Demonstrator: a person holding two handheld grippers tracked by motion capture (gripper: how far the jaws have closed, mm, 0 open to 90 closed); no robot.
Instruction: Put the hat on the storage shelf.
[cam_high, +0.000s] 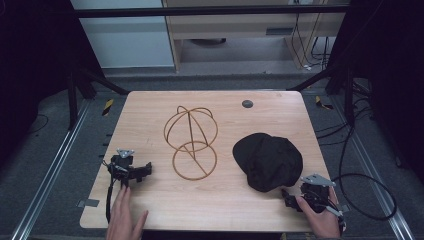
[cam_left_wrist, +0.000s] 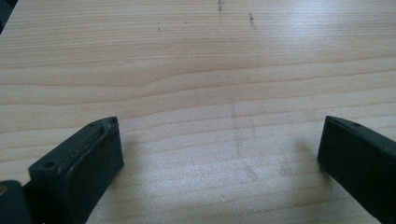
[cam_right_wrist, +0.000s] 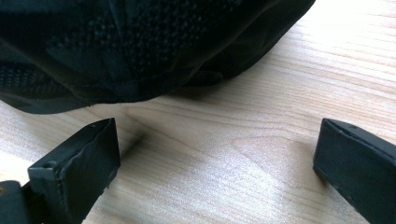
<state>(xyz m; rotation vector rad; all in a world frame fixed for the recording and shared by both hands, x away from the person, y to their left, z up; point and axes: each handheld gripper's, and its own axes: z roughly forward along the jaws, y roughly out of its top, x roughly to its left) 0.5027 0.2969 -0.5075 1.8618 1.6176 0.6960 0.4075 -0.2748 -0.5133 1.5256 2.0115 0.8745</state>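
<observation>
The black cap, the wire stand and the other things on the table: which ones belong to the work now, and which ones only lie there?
Belongs to the work:
- black cap, just ahead of the open right gripper
- wire stand, probably meant to hold it
- left gripper, open over bare wood

Only lying there:
- dark round disc near the table's far edge

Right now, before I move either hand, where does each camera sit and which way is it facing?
High view: above the near edge, looking forward and down on the table, the wire stand, the black cap, both hands and both grippers.
Left gripper view: on the left gripper, looking along its open jaws at bare wood.
Right gripper view: on the right gripper, jaws open, facing the cap's edge just ahead, not touching.
Shared: the cap appears in the high and right gripper views; the tabletop appears in all three.
</observation>
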